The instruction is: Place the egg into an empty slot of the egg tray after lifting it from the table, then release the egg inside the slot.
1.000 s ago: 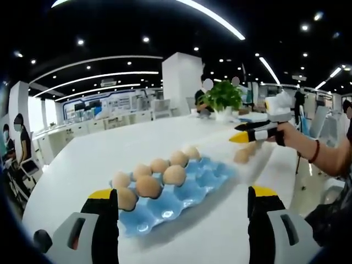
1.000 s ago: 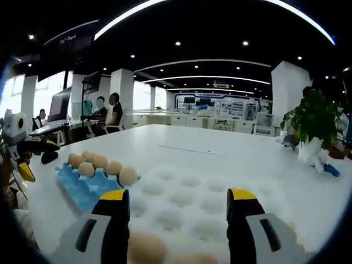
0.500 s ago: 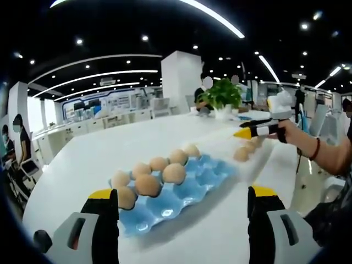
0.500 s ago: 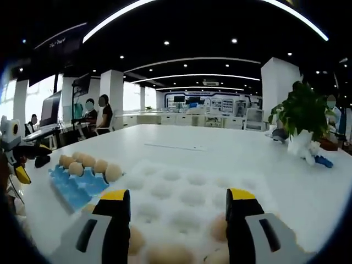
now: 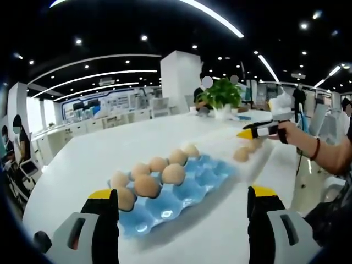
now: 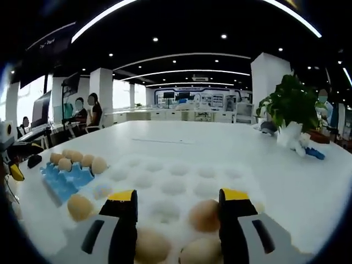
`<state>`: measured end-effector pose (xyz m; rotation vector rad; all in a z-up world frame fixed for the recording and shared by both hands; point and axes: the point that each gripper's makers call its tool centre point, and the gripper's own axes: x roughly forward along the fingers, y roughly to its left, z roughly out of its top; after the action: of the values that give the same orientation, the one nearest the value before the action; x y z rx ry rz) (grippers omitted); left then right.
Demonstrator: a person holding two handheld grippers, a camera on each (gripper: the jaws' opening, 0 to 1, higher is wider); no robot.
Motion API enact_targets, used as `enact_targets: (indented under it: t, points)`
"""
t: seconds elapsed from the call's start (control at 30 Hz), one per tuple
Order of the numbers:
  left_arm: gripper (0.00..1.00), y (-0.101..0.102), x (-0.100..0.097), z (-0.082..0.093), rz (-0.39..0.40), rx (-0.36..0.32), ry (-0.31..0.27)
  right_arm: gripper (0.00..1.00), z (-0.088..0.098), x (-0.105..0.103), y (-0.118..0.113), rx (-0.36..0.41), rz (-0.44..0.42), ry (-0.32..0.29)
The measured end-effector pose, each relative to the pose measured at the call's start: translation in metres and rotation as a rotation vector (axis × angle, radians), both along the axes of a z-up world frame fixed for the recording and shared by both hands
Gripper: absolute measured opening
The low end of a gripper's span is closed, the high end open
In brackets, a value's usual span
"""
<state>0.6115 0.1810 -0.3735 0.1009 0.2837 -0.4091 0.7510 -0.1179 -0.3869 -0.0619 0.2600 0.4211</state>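
- My left gripper (image 5: 182,220) is open and empty, hovering short of the blue tray (image 5: 175,193), which holds 7 eggs (image 5: 148,185).
- My right gripper (image 6: 177,220) is open with nothing between its jaws, over the white tray (image 6: 165,181) on the table (image 6: 231,148).
- An egg (image 6: 204,214) lies just inside its right jaw, more beside it.

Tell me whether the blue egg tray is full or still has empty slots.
Partly full. The blue tray holds eggs along its far and left side; several near slots sit empty.
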Motion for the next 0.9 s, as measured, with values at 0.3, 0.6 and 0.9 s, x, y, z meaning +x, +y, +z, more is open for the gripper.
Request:
enact_targets:
  t: [0.3, 0.6, 0.9]
  points:
    - [0.99, 0.001, 0.000, 0.002, 0.002, -0.009, -0.009, 0.54, -0.003, 0.004, -0.016, -0.006, -0.075, 0.028]
    - [0.99, 0.002, 0.000, 0.001, 0.005, -0.010, -0.009, 0.38, -0.019, 0.004, -0.029, 0.032, -0.146, 0.147]
    - [0.99, 0.002, 0.002, -0.001, 0.001, -0.016, -0.007, 0.32, -0.022, 0.012, -0.034, -0.053, -0.198, 0.143]
